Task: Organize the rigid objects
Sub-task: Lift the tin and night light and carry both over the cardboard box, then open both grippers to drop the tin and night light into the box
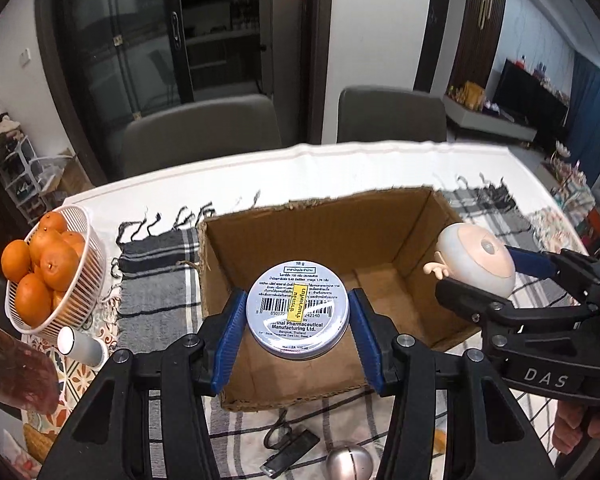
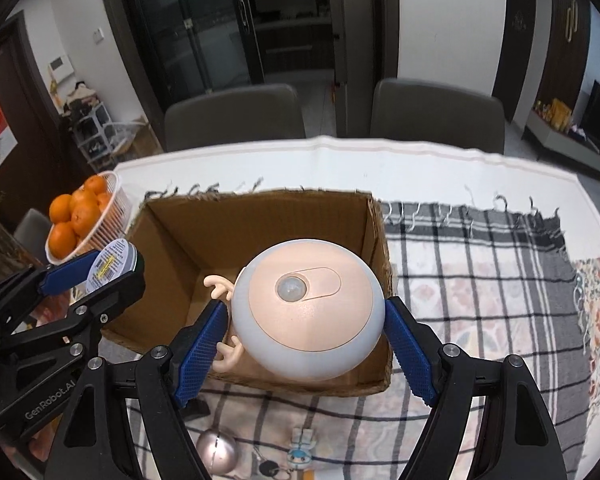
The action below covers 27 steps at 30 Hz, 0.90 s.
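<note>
Left wrist view: checked cloth (image 1: 156, 280) covers a dining table; left gripper (image 1: 298, 314) pinches a round tin (image 1: 298, 312) above the cardboard box (image 1: 300, 232), right gripper (image 2: 306, 320) clasps a domed night light (image 2: 308, 312).

Table (image 2: 340, 160) under white cover, plaid cloth (image 2: 480, 264) across it, cardboard box (image 2: 260, 216) centre, orange basket (image 1: 82, 240) at nine o'clock

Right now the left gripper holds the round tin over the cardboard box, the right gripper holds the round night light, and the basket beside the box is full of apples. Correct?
Not quite: the white basket holds oranges, as the left wrist view shows. The left gripper does hold the round tin over the cardboard box, and the right gripper holds the round night light.
</note>
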Each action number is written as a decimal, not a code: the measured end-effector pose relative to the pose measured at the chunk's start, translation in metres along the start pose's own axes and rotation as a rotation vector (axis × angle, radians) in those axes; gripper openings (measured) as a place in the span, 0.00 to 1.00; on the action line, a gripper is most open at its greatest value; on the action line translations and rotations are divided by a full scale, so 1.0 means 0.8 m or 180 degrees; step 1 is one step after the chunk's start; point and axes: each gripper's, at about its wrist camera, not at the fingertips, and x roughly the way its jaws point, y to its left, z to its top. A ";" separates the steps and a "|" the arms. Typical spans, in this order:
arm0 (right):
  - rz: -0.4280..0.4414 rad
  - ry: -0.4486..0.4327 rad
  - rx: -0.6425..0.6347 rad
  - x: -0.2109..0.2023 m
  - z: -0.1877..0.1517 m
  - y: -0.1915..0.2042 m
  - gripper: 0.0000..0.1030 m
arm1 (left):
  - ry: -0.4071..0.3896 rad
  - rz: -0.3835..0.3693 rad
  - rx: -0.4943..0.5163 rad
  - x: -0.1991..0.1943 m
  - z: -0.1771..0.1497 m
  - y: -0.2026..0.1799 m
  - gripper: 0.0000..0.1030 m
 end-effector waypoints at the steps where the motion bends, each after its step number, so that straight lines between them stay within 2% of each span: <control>1: -0.0001 0.0050 0.0026 0.005 0.000 -0.002 0.78 | 0.0042 0.0009 0.0016 0.004 0.000 -0.001 0.49; 2: -0.0002 0.0078 0.0046 0.009 0.001 -0.004 0.78 | 0.0065 0.0012 0.0023 0.007 0.000 -0.002 0.50; 5: -0.0019 0.0157 0.0020 0.018 0.000 -0.005 0.79 | 0.0069 0.0116 0.0014 0.011 0.000 -0.003 0.66; 8: -0.0113 0.0077 -0.0050 0.012 0.000 -0.001 0.80 | 0.0042 0.0124 -0.0009 0.007 -0.002 -0.002 0.66; 15: -0.0110 0.0008 0.0047 0.000 -0.007 -0.006 0.80 | -0.0138 0.0271 0.0006 -0.018 -0.012 -0.005 0.66; 22: -0.0079 -0.0121 0.0146 -0.028 -0.021 -0.007 0.80 | -0.0294 0.0320 0.0002 -0.053 -0.027 -0.012 0.67; 27: -0.0123 -0.0221 0.0110 -0.055 -0.035 -0.003 0.80 | -0.0345 0.0264 -0.0036 -0.073 -0.041 -0.017 0.67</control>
